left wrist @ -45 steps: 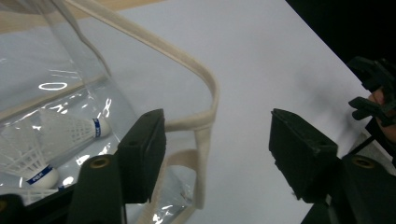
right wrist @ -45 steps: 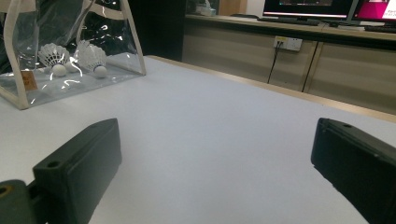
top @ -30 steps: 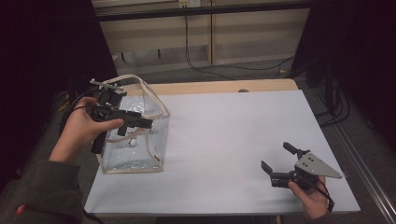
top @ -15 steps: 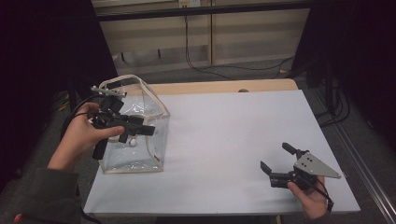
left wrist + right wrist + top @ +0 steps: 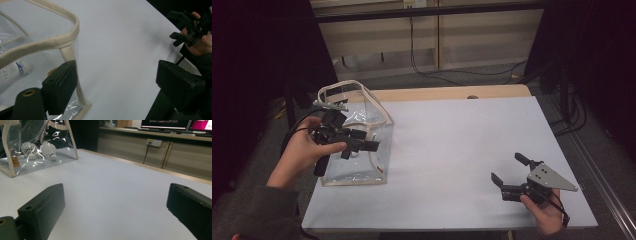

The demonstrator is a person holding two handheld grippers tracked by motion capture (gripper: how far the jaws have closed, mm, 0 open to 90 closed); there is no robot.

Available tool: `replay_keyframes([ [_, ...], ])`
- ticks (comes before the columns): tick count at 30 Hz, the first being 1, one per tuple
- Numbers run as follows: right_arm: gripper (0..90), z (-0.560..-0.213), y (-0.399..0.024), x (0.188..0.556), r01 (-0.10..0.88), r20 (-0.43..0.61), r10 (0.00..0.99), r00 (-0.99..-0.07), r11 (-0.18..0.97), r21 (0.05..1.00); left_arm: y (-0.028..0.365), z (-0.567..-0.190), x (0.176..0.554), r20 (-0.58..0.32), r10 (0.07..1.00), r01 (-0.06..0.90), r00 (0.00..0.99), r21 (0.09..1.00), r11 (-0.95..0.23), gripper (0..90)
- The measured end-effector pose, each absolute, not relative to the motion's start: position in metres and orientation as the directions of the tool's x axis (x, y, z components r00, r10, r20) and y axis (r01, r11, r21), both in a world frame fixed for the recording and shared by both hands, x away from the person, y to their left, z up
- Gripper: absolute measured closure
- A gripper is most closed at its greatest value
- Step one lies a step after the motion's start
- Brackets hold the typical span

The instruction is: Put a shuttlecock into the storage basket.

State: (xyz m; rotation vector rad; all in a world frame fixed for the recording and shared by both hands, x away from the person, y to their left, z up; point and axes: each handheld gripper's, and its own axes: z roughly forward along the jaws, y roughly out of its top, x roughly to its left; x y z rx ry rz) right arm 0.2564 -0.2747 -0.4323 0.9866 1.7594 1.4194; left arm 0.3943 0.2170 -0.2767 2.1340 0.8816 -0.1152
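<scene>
dim room; pale wood cabinets (image 5: 437, 40) behind, cables (image 5: 422, 60) trailing on floor

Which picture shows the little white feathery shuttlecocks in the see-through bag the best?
The right gripper view: two white feathered shuttlecocks lie sharp on the floor of the clear plastic bag with beige trim. The high view shows the bag, its contents only pale glints. The left gripper view shows blurred white shapes behind the bag's rim.

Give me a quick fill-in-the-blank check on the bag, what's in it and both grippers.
1. The clear bag stands at the table's ____ side in the high view.
2. Inside the bag lie two white ____.
3. The left gripper is over the bag, its jaws ____.
4. The right gripper, far from the bag, holds ____.

Missing words: left; shuttlecocks; open; nothing
</scene>
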Motion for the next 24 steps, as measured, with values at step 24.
replay_keyframes([
  [24, 1.7, -0.432, -0.275, 0.256, 0.146, -0.038, 0.868, -0.495, 0.126, 0.981, 0.217, -0.297, 0.39, -0.322, 0.531, 0.587, 0.784, 0.662, -0.466, 7.0],
])
